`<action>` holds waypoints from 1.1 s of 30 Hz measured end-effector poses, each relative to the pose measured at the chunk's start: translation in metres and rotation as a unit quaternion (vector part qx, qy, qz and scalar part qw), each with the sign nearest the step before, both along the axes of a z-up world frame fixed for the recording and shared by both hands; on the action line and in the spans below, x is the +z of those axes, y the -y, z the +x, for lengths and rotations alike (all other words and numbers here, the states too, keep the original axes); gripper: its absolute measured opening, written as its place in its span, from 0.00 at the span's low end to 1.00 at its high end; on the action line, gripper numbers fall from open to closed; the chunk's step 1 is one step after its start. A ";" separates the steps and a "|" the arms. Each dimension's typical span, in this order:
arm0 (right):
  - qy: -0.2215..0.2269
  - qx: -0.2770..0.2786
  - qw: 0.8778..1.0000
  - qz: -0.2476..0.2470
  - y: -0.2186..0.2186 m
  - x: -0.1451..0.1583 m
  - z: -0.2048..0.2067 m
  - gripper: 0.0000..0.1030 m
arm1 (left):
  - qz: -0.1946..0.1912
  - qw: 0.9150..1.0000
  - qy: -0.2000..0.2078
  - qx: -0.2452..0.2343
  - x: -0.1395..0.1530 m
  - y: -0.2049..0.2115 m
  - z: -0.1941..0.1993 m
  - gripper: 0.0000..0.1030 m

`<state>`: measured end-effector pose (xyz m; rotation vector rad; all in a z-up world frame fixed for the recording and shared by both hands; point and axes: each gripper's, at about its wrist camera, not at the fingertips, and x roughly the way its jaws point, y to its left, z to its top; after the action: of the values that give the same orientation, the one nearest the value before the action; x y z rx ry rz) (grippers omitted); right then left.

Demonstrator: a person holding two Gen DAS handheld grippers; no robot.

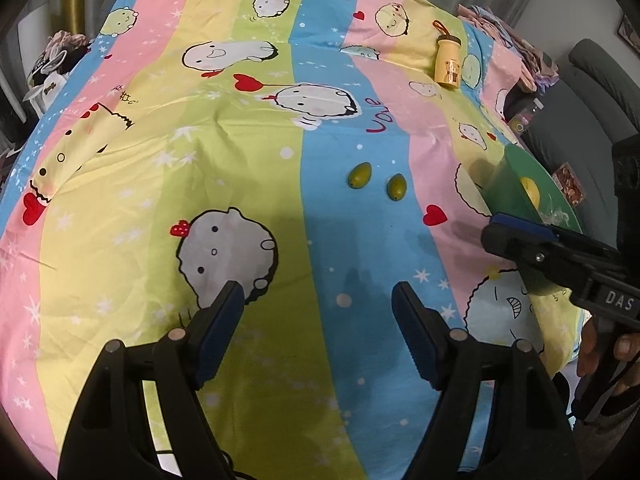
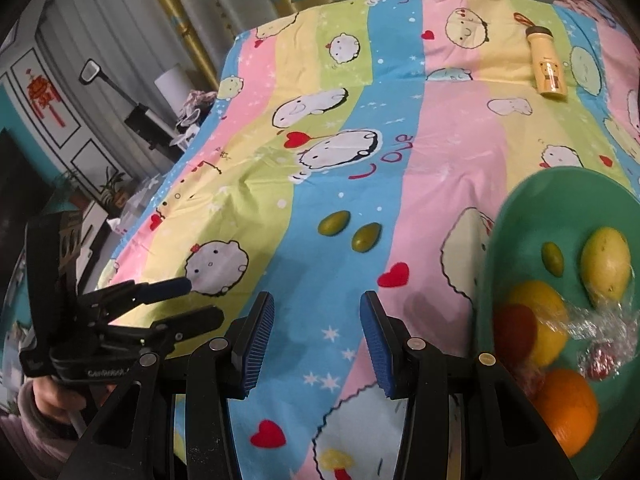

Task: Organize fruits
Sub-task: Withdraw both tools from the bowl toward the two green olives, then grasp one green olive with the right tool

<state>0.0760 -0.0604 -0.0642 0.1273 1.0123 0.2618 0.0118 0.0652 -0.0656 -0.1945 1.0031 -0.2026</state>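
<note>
Two green fruits point(image 2: 350, 230) lie outside your green plate point(image 2: 560, 196); both hand-held grippers, left point(image 1: 318, 300) and right point(image 2: 318, 312), gape empty, so grasp one next.

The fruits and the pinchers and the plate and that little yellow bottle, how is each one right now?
Left gripper: open, empty, above the sheet.
Right gripper: open, empty.
Two green fruits: lying side by side on the sheet, not on the plate.
Green plate: holds a small green fruit, a yellow-green fruit, a lemon, an orange.
Yellow bottle: lying down, lid on.
</note>
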 end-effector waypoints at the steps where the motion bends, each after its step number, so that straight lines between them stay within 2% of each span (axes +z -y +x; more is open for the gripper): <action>1: -0.002 0.002 1.000 -0.004 -0.003 -0.001 0.003 0.44 | -0.002 1.000 0.001 0.001 0.000 -0.002 0.000 0.74; 7: -0.013 0.009 1.000 -0.027 -0.016 -0.008 0.019 0.44 | -0.024 1.000 0.011 0.003 0.001 -0.010 -0.002 0.74; 15: -0.041 -0.010 0.998 -0.054 -0.015 -0.024 0.049 0.44 | -0.036 0.999 0.018 0.000 0.001 -0.017 -0.002 0.74; 26: -0.082 -0.028 0.993 -0.080 -0.014 -0.050 0.081 0.44 | -0.031 0.999 0.020 -0.003 -0.001 -0.022 0.003 0.74; 33: -0.093 -0.027 0.989 -0.116 -0.022 -0.063 0.097 0.44 | -0.022 0.999 0.022 -0.008 0.000 -0.024 0.008 0.74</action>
<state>0.1735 -0.0388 -0.1268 -0.0330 1.2145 0.0831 0.0201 0.0891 -0.0652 -0.2217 0.9569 -0.2441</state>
